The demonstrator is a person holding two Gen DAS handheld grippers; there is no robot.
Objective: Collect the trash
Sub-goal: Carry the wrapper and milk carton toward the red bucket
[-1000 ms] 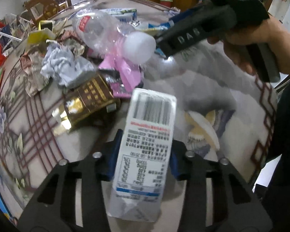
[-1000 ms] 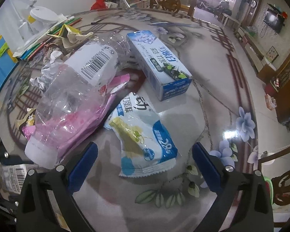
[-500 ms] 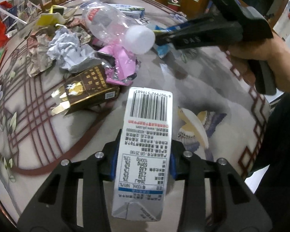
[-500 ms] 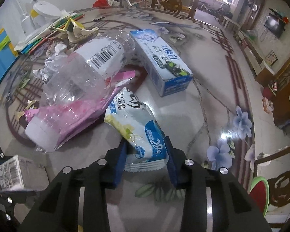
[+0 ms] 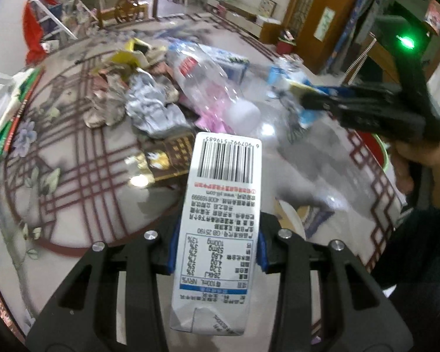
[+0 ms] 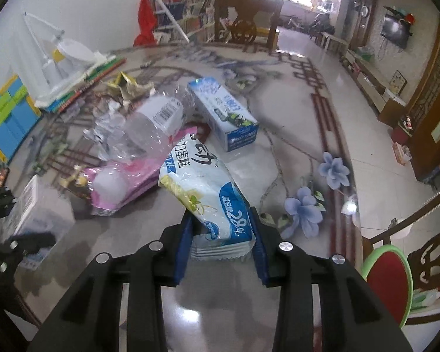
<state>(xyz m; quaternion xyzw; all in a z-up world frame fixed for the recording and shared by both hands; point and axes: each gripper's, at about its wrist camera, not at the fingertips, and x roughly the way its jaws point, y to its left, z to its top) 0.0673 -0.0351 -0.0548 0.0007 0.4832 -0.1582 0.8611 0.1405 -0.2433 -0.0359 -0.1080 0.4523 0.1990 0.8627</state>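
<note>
Above the littered worktop, each hand-held gripper is clamped: left on the milk carton, right on the snack wrapper; keep both squeezes firm while carrying them off.

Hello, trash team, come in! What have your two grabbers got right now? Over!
Left gripper shut on milk carton. Right gripper shut on snack wrapper, lifted. Plastic bottle, toothpaste box, crumpled wrappers left on table. Nothing blocking.

The right gripper, open over the wrapper a second ago, has closed on it and lifted it off the table (left gripper has raised its carton too).
</note>
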